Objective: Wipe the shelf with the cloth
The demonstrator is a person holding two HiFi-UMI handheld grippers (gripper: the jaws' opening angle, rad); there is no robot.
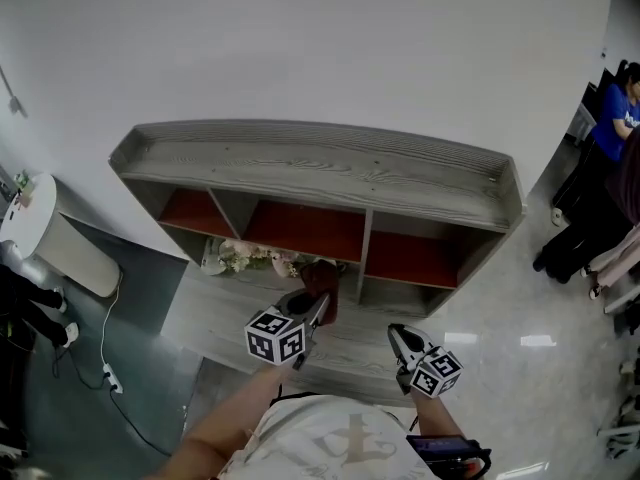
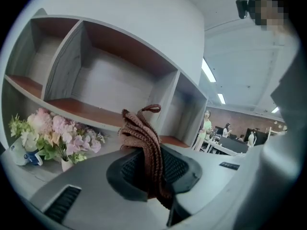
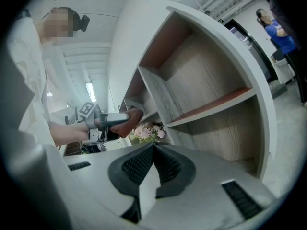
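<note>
A grey wooden shelf unit with red-brown compartment floors stands against the white wall. My left gripper is shut on a brown knitted cloth, held in front of the lower middle compartment. In the left gripper view the cloth sticks up from between the jaws, its loop on top. My right gripper hangs to the right, shut and holding nothing, its pads pressed together. From the right gripper view I see the left gripper with the cloth.
A small pot of pink and white flowers sits on the lower shelf at the left, also visible as flowers. A white bin and cables lie at left. People stand at the far right.
</note>
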